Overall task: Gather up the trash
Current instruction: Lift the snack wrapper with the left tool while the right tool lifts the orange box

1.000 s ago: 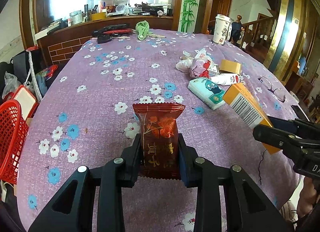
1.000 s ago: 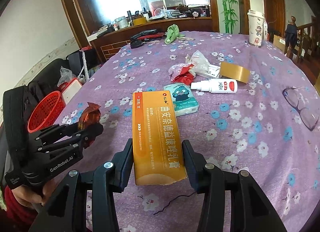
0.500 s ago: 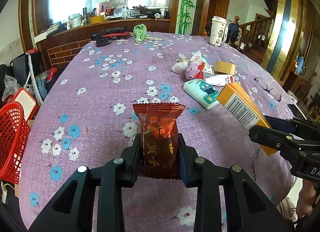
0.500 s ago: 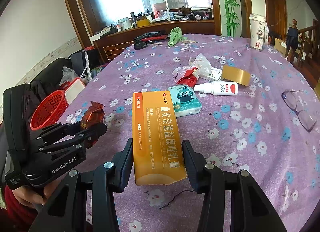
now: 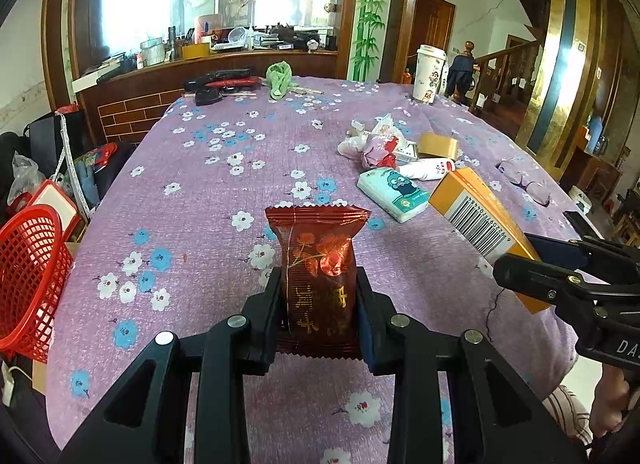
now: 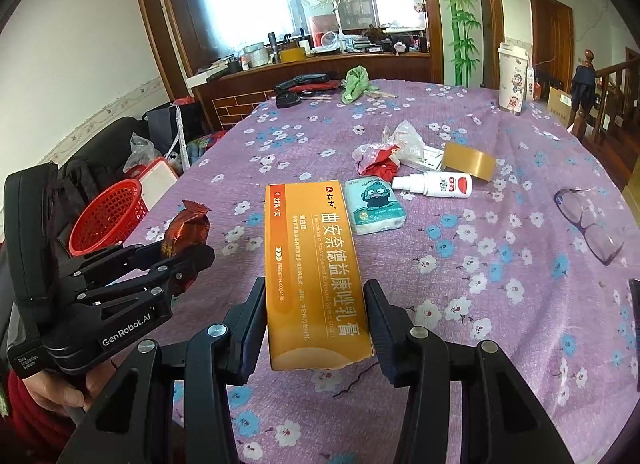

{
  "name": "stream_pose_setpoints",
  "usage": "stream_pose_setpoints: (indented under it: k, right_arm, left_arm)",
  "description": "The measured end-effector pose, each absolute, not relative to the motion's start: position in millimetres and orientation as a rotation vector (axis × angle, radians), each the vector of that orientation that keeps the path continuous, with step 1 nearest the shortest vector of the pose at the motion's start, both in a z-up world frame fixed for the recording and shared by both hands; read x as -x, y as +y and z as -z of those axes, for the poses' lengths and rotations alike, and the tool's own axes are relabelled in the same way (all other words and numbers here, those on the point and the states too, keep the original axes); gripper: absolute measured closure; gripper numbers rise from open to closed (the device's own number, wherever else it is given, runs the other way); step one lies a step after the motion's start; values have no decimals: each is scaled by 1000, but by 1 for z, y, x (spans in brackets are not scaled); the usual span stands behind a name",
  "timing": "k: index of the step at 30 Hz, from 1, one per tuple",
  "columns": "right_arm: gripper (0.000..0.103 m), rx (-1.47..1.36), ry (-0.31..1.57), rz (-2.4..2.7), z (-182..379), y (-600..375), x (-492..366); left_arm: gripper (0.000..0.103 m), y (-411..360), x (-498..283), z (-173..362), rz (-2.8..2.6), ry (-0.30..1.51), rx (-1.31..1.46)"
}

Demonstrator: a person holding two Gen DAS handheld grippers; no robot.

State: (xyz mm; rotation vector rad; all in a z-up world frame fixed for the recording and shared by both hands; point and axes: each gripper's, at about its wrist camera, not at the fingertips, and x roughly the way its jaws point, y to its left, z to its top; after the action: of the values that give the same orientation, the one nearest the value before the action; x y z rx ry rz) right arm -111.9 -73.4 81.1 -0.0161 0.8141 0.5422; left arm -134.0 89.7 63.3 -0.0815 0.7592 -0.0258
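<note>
My left gripper is shut on a dark red snack wrapper and holds it above the purple floral tablecloth. My right gripper is shut on a long orange medicine box, also lifted off the table. The box shows at the right of the left wrist view, and the wrapper at the left of the right wrist view. A red mesh basket stands off the table's left edge; it also shows in the right wrist view.
On the table lie a tissue pack, a white spray bottle, crumpled wrappers, a brown tape roll, glasses, a paper cup and a green cloth. Bags crowd the floor at left.
Both grippers have lifted and drawn back a little from the table, each keeping its hold. The items on the table have not moved.
</note>
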Motion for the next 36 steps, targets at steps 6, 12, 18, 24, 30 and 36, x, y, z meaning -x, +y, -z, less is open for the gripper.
stream_pose_setpoints:
  k: [6,12,18,24,30,36]
  right_arm:
    - [52,17,798,-541,-86,-75,121]
    - [52,16,802,-541,-85,-74,123]
    - [52,13,815,-540,-82,-72,120]
    - [52,16,819,-543,-80,-70,120]
    - [52,19,825,-541,-79,-68,117]
    - [52,24,831,-544,-77,-64,116]
  left_arm:
    - [72,86,144,-69,32,746,77]
    - [72,85,146,-69,36,746,79]
    - [72,83,147,-69,33,750,79]
    - [72,86,147,-66,31,757,87]
    - [72,91,145,-63,31,763,96]
    - [72,94,143,-61,32,769,103]
